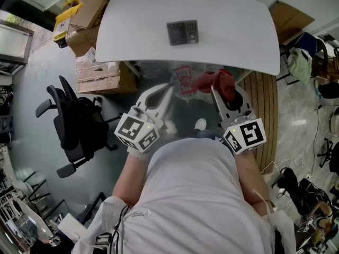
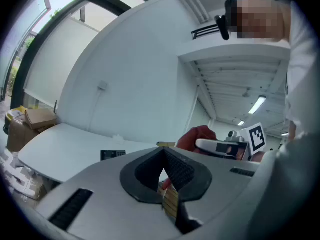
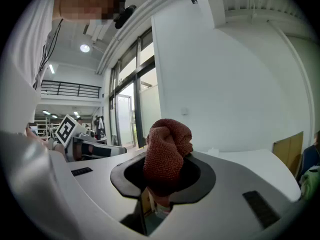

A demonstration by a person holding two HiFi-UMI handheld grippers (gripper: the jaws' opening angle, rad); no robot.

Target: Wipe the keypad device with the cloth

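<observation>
Big bright room: glossy grey floor [image 1: 32, 89], plain white wall [image 2: 125, 74], tall windows [image 3: 125, 114]. The white round-cornered surface [image 1: 137, 30] fills the far middle and it's mostly bare. Off to its left are a black swivel office chair [image 1: 74, 123] and a stack of brown cardboard boxes [image 1: 98, 75]. Both grippers hang just off the near edge of the surface. The left gripper [image 1: 170, 88] has its jaws pressed together on nothing. The right gripper [image 1: 214, 91] is pinching a bunched rust-red knitted cloth [image 3: 167, 144]. The small dark grey keypad device [image 1: 183, 32] lies flat at the surface's far middle, well apart from both grippers.
</observation>
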